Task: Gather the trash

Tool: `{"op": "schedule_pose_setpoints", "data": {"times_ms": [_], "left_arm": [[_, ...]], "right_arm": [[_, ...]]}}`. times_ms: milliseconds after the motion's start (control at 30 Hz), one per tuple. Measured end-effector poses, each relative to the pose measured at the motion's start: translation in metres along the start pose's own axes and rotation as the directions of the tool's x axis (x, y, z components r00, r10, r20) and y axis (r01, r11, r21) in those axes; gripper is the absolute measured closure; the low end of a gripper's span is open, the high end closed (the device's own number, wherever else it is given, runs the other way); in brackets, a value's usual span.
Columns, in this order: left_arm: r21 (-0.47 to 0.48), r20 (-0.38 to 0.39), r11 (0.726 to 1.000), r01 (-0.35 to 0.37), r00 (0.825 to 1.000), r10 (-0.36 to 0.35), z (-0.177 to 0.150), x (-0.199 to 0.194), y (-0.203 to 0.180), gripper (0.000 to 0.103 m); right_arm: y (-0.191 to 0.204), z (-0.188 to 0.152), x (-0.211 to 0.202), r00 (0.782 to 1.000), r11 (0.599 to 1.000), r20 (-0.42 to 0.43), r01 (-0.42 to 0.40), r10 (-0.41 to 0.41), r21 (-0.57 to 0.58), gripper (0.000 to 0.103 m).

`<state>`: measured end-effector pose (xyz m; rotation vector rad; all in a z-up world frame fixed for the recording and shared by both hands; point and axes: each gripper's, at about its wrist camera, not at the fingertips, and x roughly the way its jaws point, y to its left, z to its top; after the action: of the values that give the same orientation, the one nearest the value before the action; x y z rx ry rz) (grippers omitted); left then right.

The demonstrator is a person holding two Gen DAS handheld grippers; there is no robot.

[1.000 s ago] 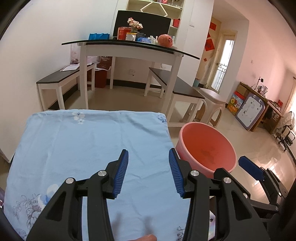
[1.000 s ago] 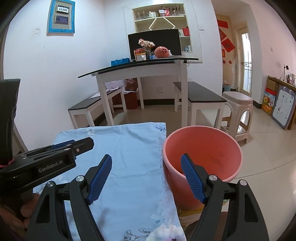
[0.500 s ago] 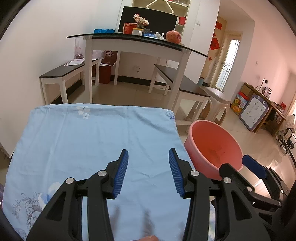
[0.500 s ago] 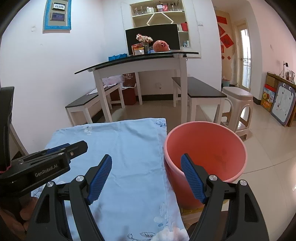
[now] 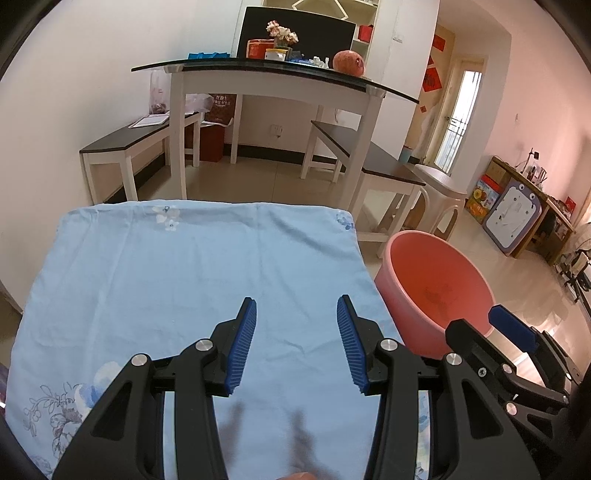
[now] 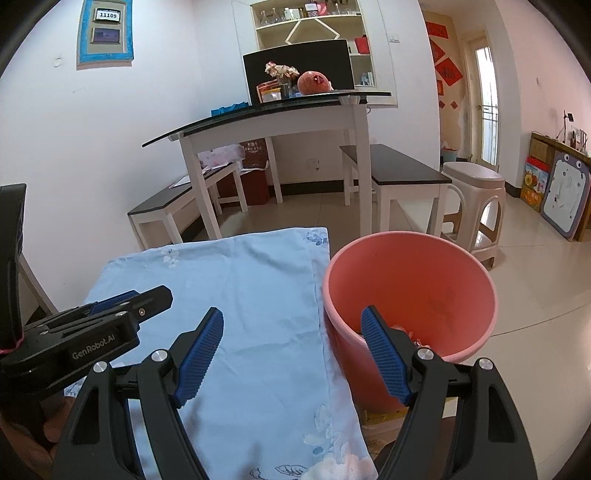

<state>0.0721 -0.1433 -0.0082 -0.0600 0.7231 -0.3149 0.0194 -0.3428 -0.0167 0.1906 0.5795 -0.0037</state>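
Hanging over a light blue cloth (image 5: pixel 192 280) with little flowers on it, the left gripper (image 5: pixel 295 347) has its two blue pads about half way apart, and nothing is between them. The cloth lies flat over a low table, and no trash shows on it. The right gripper (image 6: pixel 291 354) is just beside the left one, and its pads stand wide apart with nothing in them too. One of its pads is over the cloth and the other is over the near rim of a pink bucket (image 6: pixel 461 280). The bucket stands on the floor, touching the right edge of the cloth. Deep inside it, close to the right pad, a small bit of something crumpled (image 6: pixel 402 330) peeks out, but it is too hidden to tell what it is. In the left wrist view the same bucket (image 5: pixel 417 258) sits to the right of the cloth. Farther back is a white table with a dark top (image 5: pixel 280 79), with a round red fruit (image 5: pixel 349 63) and some flowers (image 5: pixel 281 32) on it. Dark benches (image 5: pixel 373 158) stand on both sides of it, and a pale stool (image 6: pixel 476 192) stands behind the bucket.
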Motion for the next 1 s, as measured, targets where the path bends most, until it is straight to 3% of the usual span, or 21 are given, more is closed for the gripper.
{"op": "schedule_pose_setpoints", "data": {"times_ms": [1000], "left_arm": [[0.019,-0.006,1.000,-0.018,1.000,0.018,-0.0026,0.0025,0.0008,0.057]], "right_arm": [[-0.0031,-0.0010,0.0015,1.000,1.000,-0.004,-0.003,0.003,0.017,0.027]]}}
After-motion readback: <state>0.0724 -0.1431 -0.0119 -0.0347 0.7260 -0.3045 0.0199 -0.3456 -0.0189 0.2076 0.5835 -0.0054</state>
